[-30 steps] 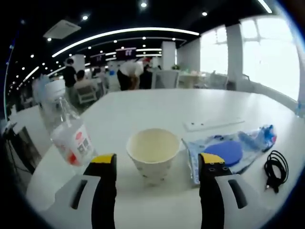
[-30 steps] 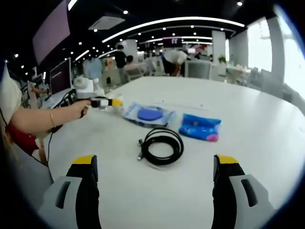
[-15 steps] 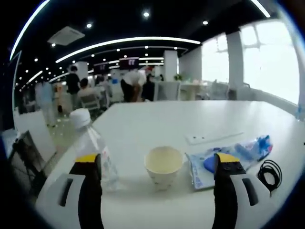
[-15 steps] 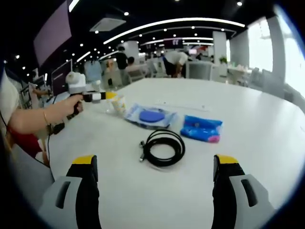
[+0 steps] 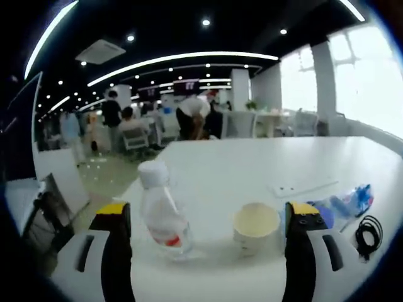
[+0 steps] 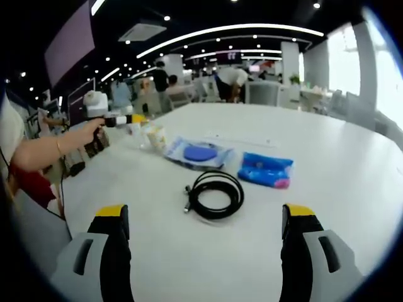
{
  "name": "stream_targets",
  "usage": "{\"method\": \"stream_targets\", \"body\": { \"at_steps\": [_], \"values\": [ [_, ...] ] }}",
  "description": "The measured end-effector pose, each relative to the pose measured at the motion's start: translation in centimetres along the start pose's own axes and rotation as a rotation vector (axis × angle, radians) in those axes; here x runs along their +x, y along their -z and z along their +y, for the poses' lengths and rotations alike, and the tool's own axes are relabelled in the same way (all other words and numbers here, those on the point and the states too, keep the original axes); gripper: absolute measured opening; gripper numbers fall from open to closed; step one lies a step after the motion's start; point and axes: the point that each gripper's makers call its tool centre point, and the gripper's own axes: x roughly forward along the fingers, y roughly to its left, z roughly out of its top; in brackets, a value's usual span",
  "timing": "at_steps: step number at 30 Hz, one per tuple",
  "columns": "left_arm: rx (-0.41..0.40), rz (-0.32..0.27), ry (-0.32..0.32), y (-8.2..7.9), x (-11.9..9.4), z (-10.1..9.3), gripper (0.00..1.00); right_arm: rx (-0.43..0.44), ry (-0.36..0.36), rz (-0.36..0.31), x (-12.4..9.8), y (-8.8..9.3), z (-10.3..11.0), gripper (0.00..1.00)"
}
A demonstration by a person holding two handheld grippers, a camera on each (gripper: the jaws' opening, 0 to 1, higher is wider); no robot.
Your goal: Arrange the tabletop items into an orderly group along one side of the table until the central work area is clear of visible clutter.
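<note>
Left tool (image 5: 204, 217) pulls back, spread and empty — bottle (image 5: 162, 211) and cup (image 5: 255, 225) parked together at the desk (image 6: 327, 157) edge. Right tool (image 6: 204, 217) spread; cable (image 6: 214, 193) remains central.

Both hand-held grippers (image 5: 208, 220) (image 6: 208, 220) wide apart, unladen

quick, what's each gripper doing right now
Left gripper: open, holding nothing.
Right gripper: open, holding nothing.

In the left gripper view, the right tong hides part of the clear bag with the blue disc (image 5: 327, 211). In the right gripper view, the clear plastic bottle (image 6: 133, 131) is too small to make out.
</note>
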Motion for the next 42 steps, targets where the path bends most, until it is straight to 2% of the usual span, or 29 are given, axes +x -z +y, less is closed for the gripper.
{"method": "stream_targets", "body": {
  "at_steps": [2, 7, 10, 12, 16, 29, 34, 38, 42],
  "values": [
    [-0.005, 0.000, -0.016, -0.4, 0.3, 0.9, 0.98, -0.001, 0.001, 0.002, 0.0, 0.0, 0.0, 1.00],
    [-0.004, 0.003, -0.039, -1.0, 1.0, 2.5, 0.87, 0.001, 0.008, 0.005, 0.1, 0.1, -0.2, 1.00],
    [0.015, 0.003, -0.045, -1.2, 1.3, 3.1, 0.77, 0.003, 0.012, 0.009, 0.1, 0.3, -0.3, 1.00],
    [0.000, 0.010, -0.048, -1.1, 1.5, 3.6, 0.68, 0.003, 0.016, 0.010, 0.1, 0.3, -0.4, 1.00],
    [-0.017, 0.020, -0.043, -0.9, 2.2, 3.9, 0.60, 0.006, 0.024, 0.012, 0.0, 0.3, -0.6, 1.00],
    [0.028, 0.040, -0.041, -1.0, 3.3, 4.4, 0.26, 0.012, 0.036, 0.025, -0.1, 0.7, -0.9, 1.00],
    [0.022, 0.040, -0.050, -1.1, 3.5, 4.7, 0.21, 0.012, 0.040, 0.026, -0.1, 0.7, -1.0, 1.00],
    [-0.016, 0.046, -0.047, -1.2, 3.5, 4.8, 0.20, 0.012, 0.041, 0.026, -0.1, 0.8, -1.1, 1.00],
    [-0.016, 0.051, -0.051, -1.2, 3.7, 4.7, 0.20, 0.013, 0.042, 0.024, -0.1, 0.7, -1.1, 1.00]
  ]
}}
